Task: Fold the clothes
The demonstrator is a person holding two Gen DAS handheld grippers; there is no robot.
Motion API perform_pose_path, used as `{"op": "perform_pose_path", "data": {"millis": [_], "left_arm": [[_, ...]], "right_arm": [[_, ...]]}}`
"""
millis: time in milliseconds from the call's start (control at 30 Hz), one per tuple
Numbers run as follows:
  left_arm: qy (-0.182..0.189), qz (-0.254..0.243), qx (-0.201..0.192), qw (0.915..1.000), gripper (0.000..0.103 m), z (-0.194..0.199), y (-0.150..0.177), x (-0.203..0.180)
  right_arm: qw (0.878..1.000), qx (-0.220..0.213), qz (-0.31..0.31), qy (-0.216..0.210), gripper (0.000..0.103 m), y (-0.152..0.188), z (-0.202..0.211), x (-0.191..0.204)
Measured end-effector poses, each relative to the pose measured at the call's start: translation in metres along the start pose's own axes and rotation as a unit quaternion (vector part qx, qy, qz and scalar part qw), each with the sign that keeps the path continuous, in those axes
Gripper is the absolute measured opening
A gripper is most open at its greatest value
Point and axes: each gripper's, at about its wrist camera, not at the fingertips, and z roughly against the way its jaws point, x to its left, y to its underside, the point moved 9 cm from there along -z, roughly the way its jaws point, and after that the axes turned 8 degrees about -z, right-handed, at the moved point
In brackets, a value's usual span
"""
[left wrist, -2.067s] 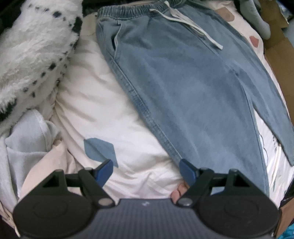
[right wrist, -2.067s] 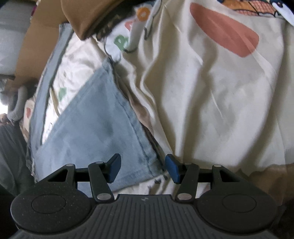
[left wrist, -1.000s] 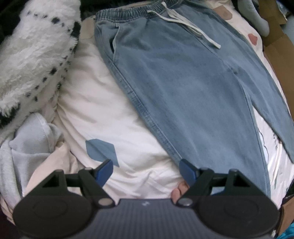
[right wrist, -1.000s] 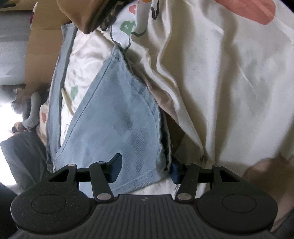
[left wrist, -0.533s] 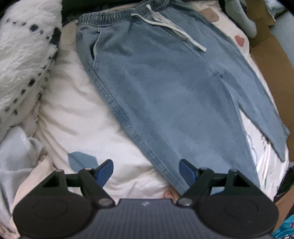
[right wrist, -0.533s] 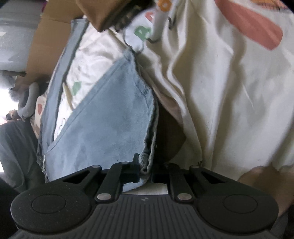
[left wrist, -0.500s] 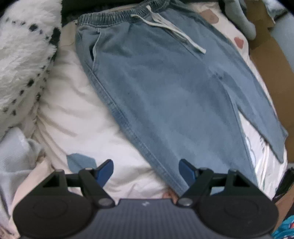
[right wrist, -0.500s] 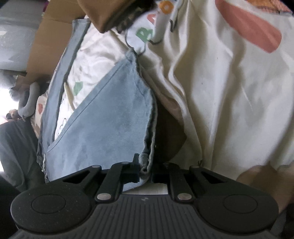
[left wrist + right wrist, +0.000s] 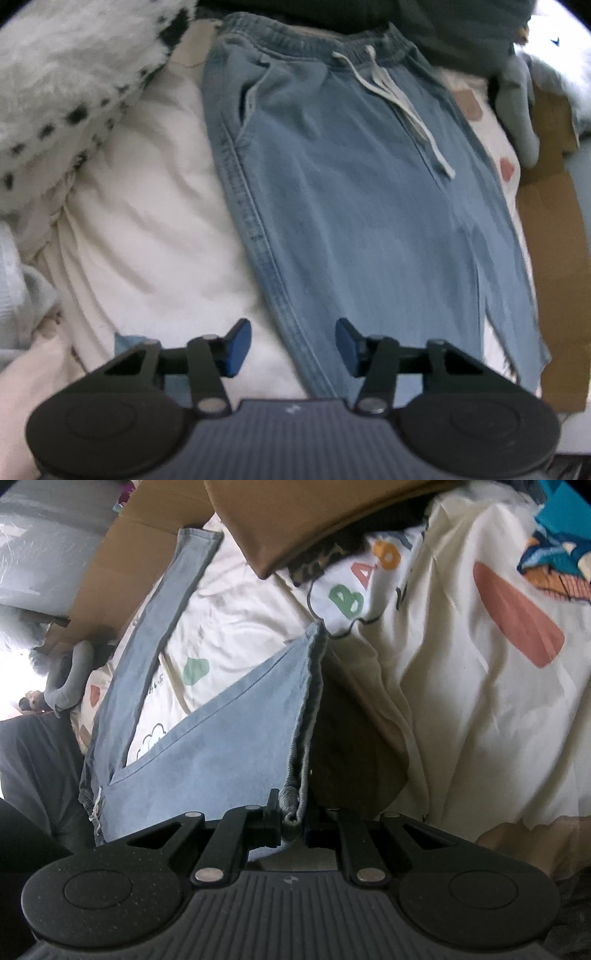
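Blue jeans (image 9: pixel 351 192) spread on cream bedsheet (image 9: pixel 147 229), your left tongs (image 9: pixel 293 345) closing astride a leg seam, not yet gripping, your right tongs (image 9: pixel 293 819) clenched on the hem (image 9: pixel 295 805).

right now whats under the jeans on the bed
Under the jeans lies a cream sheet with coloured prints. Where the right gripper lifts one hem, the sheet beneath that leg shows too. Whatever is under the middle of the jeans is covered.
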Motion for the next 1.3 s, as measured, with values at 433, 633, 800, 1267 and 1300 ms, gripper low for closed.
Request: {"op": "perform_pose_path", "data": {"millis": [433, 633, 800, 1267, 1300], "left_arm": [[0.040, 0.073, -0.013, 0.9964, 0.029, -0.036, 0.000, 0.019], [0.077, 0.097, -0.072, 0.9897, 0.022, -0.027, -0.021, 0.026], [0.092, 0.106, -0.083, 0.9867, 0.019, -0.023, -0.035, 0.036], [0.120, 0.104, -0.099, 0.9824, 0.014, -0.018, -0.067, 0.034], [0.125, 0.099, -0.101, 0.9821, 0.014, -0.014, -0.069, 0.030]], "right_arm": [[1.000, -0.016, 0.005, 0.022, 0.009, 0.000, 0.013, 0.015], [0.998, -0.024, 0.024, 0.043, 0.009, -0.002, 0.016, 0.025], [0.998, -0.024, 0.028, 0.055, 0.009, -0.001, 0.017, 0.025], [0.998, -0.023, 0.013, 0.049, 0.009, -0.010, 0.022, 0.035], [0.999, -0.027, 0.012, 0.045, 0.009, -0.012, 0.024, 0.039]]}}
